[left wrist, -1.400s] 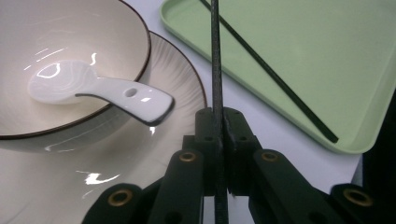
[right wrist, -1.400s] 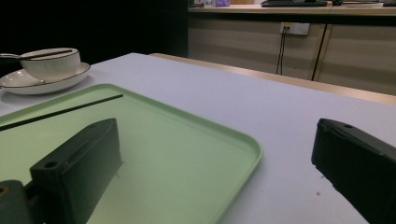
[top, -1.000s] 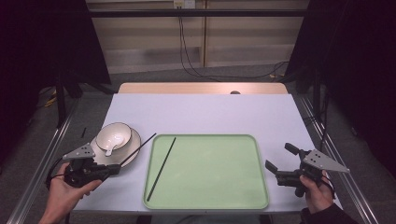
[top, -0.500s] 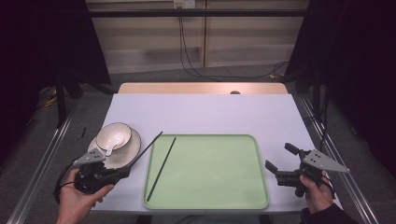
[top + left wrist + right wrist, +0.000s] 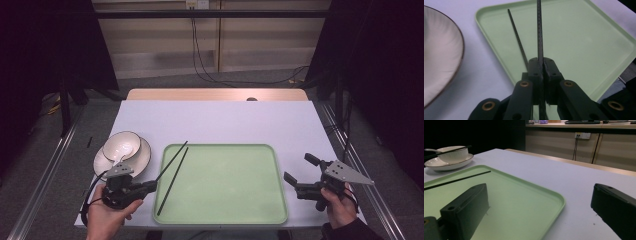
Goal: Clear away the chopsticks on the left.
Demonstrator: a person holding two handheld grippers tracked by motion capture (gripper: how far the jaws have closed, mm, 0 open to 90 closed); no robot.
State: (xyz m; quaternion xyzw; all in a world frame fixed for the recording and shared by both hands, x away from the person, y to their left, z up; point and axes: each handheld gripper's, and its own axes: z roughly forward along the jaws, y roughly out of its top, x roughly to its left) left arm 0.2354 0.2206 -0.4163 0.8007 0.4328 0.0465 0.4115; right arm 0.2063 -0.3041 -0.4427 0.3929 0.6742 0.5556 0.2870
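Left gripper [image 5: 150,186] at the near left of the table, held in a hand [image 5: 107,217], jaws squeezed tight on one black chopstick [image 5: 539,37]. In the left gripper view, stick pinched right between the two black jaws and running straight ahead over the green tray [image 5: 584,45]. From the high view, same stick slanting up and away, tip past the tray's far left corner. Second chopstick [image 5: 172,181] lying flat inside the tray, along its left side, just beside the held one.

Right gripper [image 5: 299,171] at the near right, just off the tray's right edge, in the other hand [image 5: 339,210]. Jaws wide apart, nothing between them, clear in the right gripper view.

White bowl [image 5: 121,146] sitting on a white plate [image 5: 142,155], left of the tray. From above, hard to tell what is in the bowl. From the right gripper view, low and side-on, a spoon handle [image 5: 430,150] poking out over the bowl's rim.

White table [image 5: 225,120] under it all.
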